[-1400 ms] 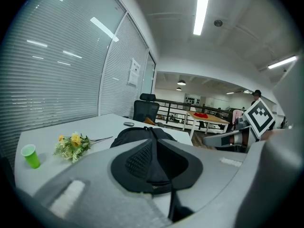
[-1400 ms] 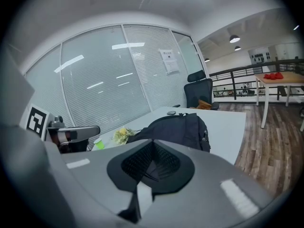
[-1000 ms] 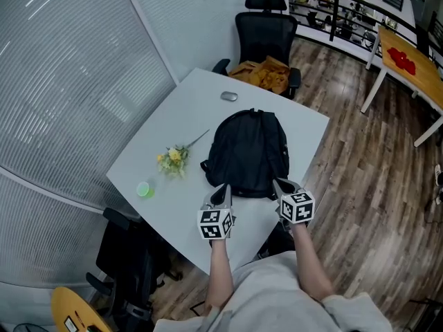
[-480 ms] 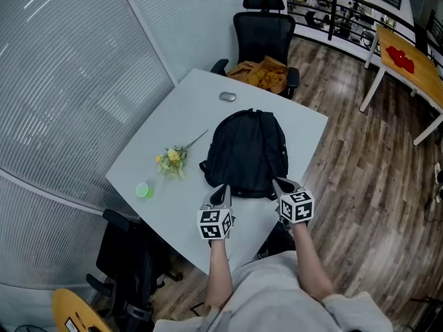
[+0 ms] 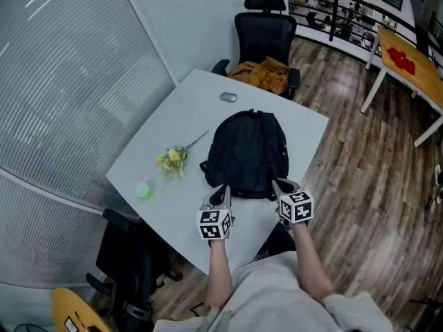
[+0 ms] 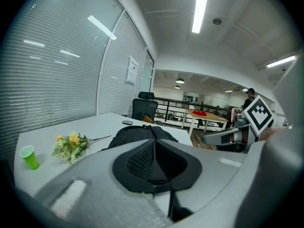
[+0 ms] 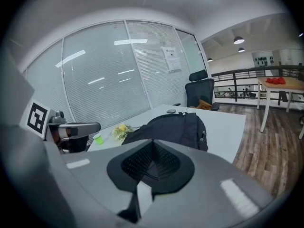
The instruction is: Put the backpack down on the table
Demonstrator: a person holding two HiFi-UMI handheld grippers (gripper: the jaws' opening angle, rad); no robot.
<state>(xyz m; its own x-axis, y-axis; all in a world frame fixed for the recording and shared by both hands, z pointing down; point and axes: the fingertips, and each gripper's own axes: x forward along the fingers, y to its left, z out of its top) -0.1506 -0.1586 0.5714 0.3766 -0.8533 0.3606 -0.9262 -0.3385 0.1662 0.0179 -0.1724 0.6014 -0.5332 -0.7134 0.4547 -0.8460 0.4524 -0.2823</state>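
Backpack [image 5: 248,154], black, is lying flat on the pale table [image 5: 187,109], taking up the middle of its near half with the top handle pointing toward the far corner. A black office chair [image 5: 265,33] is standing at that far corner, carrying an orange bundle [image 5: 261,73] on its seat.

The left gripper [image 5: 221,194] and the right gripper [image 5: 280,185] are hovering side by side at the backpack's near edge, both pointing at it; whether the tips are touching the fabric cannot be told. The left gripper's jaws have just been easing apart by a sliver, yet they are looking all but closed, with nothing showing between them. The right gripper is staying clenched and empty.

A small bunch of yellow flowers [image 5: 173,161] is lying just left of the backpack. A grey mouse [image 5: 229,97] is sitting beyond the backpack, and a green cup [image 5: 144,190] is standing near the table's left edge.
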